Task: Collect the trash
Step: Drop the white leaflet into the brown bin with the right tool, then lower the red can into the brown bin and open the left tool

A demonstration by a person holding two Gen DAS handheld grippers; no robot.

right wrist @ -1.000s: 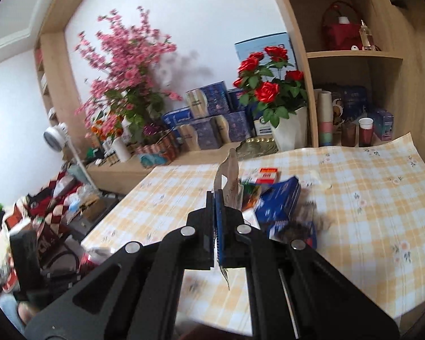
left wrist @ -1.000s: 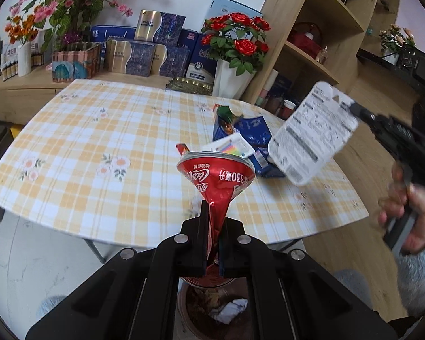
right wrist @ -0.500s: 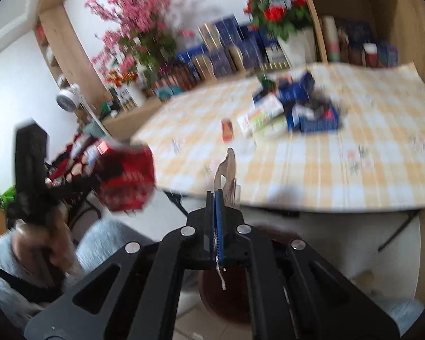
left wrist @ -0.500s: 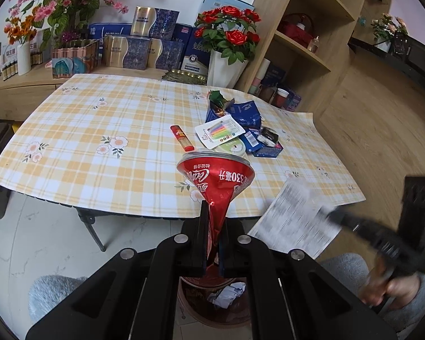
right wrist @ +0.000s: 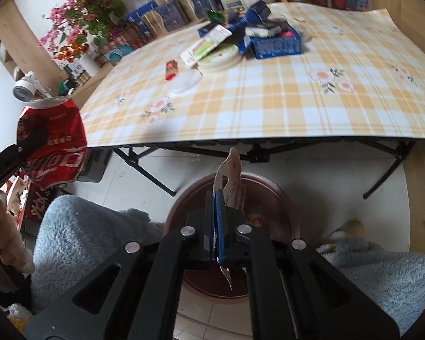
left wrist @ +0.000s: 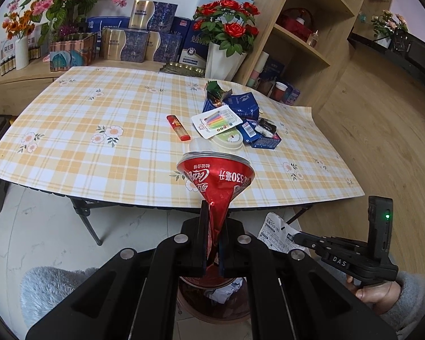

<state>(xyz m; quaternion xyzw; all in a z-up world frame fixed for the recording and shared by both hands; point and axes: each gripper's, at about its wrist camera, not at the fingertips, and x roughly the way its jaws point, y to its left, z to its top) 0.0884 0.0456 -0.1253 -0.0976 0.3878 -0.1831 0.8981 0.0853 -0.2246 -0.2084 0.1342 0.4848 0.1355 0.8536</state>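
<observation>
My left gripper (left wrist: 212,235) is shut on a crushed red cola can (left wrist: 215,178) and holds it above the brown trash bin (left wrist: 209,308) on the floor. The can also shows in the right wrist view (right wrist: 53,144). My right gripper (right wrist: 216,221) is shut on a white printed wrapper (right wrist: 229,175), edge-on, directly over the bin (right wrist: 272,195). In the left wrist view the wrapper (left wrist: 277,232) hangs from the right gripper (left wrist: 299,238) at lower right. More trash lies on the table: a red lighter (left wrist: 178,127), a white lid (left wrist: 229,138), blue boxes (left wrist: 255,113).
The table with the yellow checked cloth (left wrist: 99,141) stands beyond the bin, on black folding legs (right wrist: 144,167). My knees in grey fleece (right wrist: 93,226) flank the bin. A rose vase (left wrist: 223,56), boxes and wooden shelves (left wrist: 306,45) stand behind the table.
My right gripper has swung down from over the table to just above the bin, wrapper still held. My left gripper has pulled back from the table with the can.
</observation>
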